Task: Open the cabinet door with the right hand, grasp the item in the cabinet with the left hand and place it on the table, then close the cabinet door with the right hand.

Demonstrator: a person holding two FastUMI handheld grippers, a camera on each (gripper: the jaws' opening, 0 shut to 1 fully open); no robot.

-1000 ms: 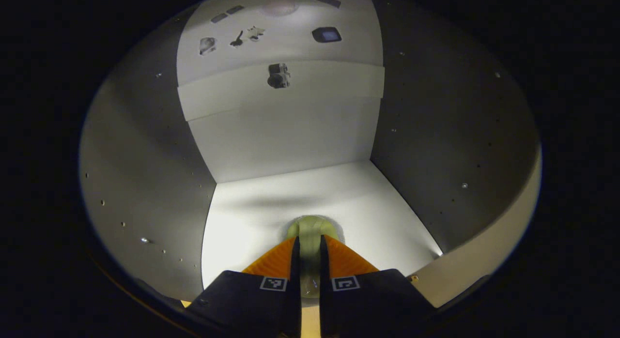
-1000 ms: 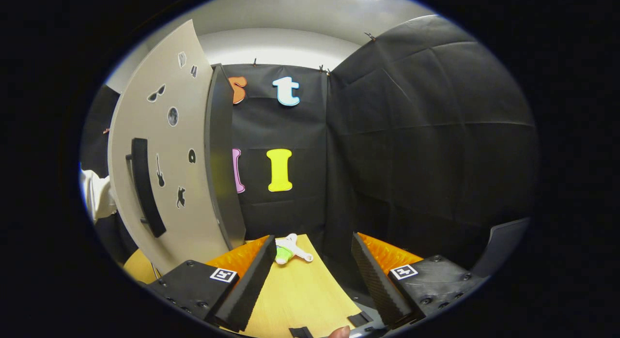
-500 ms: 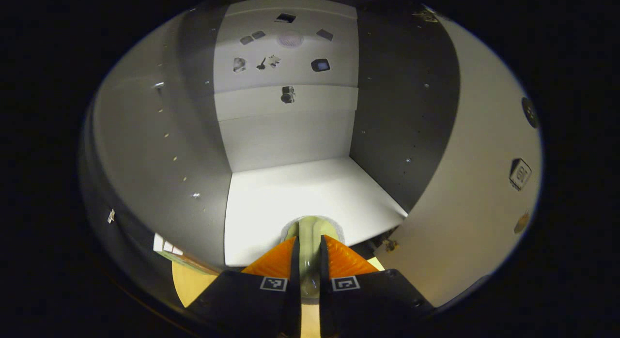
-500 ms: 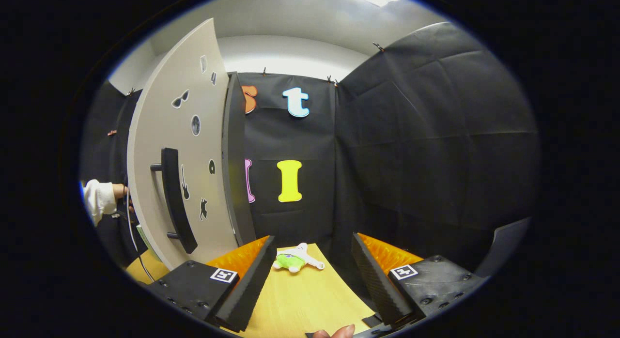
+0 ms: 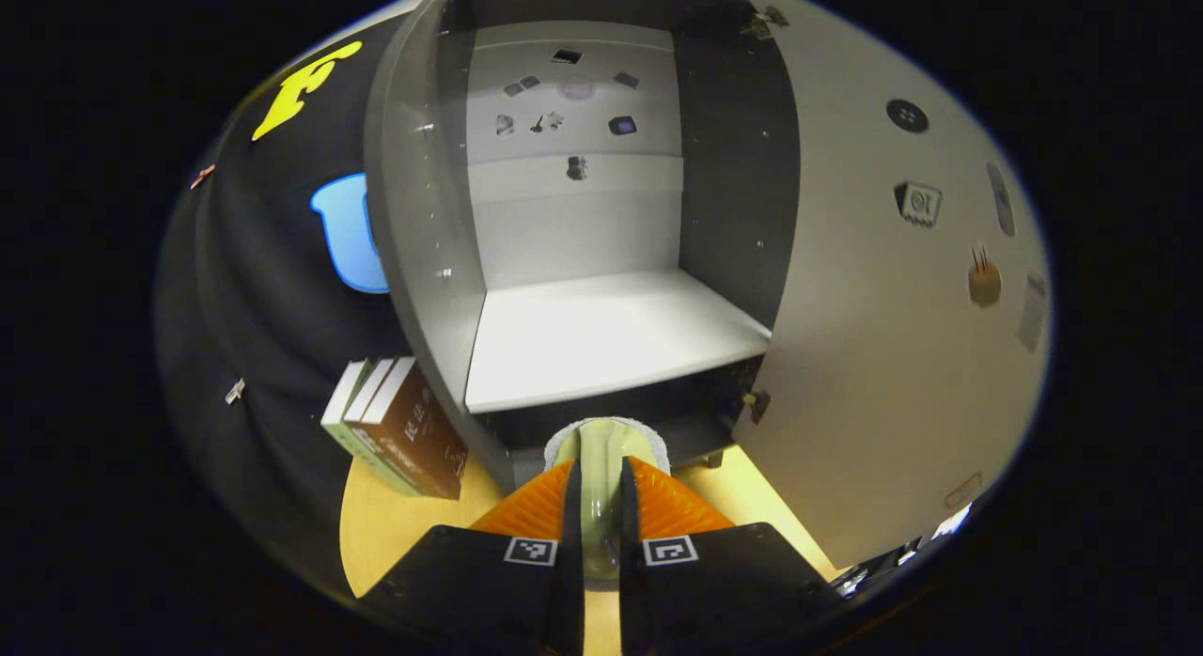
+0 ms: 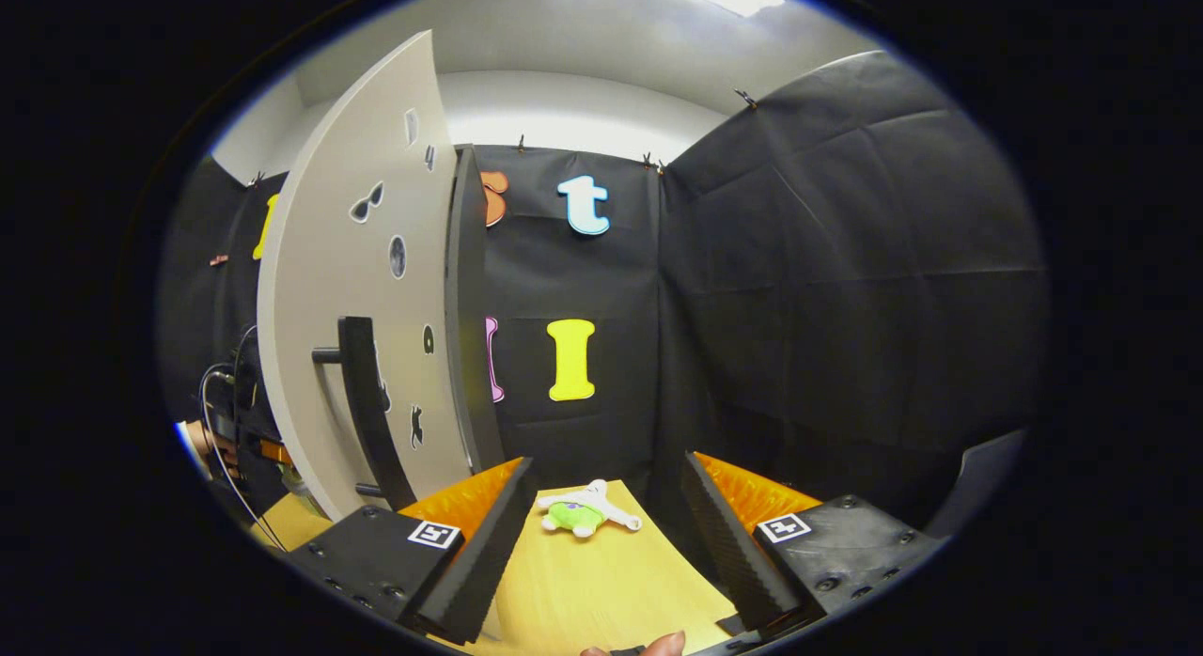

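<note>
The left gripper (image 5: 599,506) pinches a pale green item (image 5: 601,449) between both fingers, in front of the open cabinet (image 5: 601,336), above the table (image 5: 395,529). The right gripper (image 6: 601,534) is spread wide beside the cabinet door (image 6: 367,289), holding nothing.

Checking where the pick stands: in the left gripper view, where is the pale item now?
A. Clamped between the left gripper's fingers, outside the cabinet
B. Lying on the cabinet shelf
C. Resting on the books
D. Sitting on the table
A: the pale item sits pinched in the left gripper, in front of the bare cabinet shelf.
</note>
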